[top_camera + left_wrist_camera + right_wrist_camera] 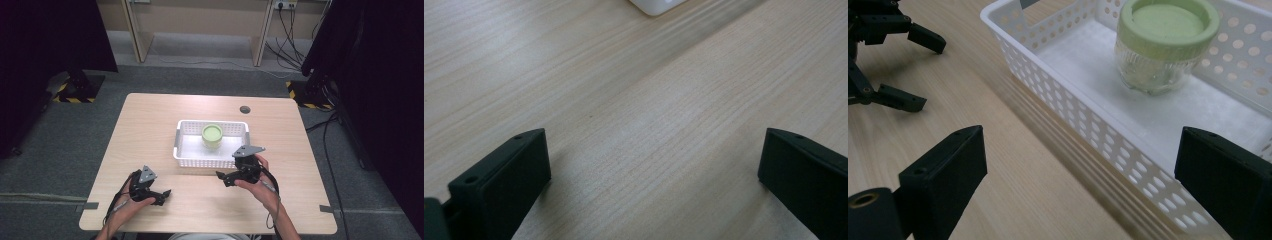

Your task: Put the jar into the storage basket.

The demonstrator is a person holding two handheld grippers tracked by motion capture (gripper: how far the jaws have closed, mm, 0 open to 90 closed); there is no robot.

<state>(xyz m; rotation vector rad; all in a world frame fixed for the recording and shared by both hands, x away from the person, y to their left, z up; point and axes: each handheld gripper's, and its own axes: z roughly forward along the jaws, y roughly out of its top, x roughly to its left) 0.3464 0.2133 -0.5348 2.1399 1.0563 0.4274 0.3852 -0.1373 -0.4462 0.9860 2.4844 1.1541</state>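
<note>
Pale wooden bench [150, 130] carries a white basket [186, 159] whose green-lidded jar [212, 136] stands upright just beyond the nearer, released right hand-held gripper [223, 178]; left hand-held gripper [164, 196] likewise released.

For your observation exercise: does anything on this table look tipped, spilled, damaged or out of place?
Nothing stands out. The green-lidded jar stands upright with its lid on inside the white basket, with no spill visible. Both tools, left and right, are open and empty.

Light wood tabletop [150, 130] with round cable grommet [244, 109] near far edge. Grey carpet floor [60, 145]. Black curtains [45, 35] at both sides. Yellow-black hazard-striped stand bases [75, 92]. Wall socket [285, 5] with cables [287, 45] beyond.
</note>
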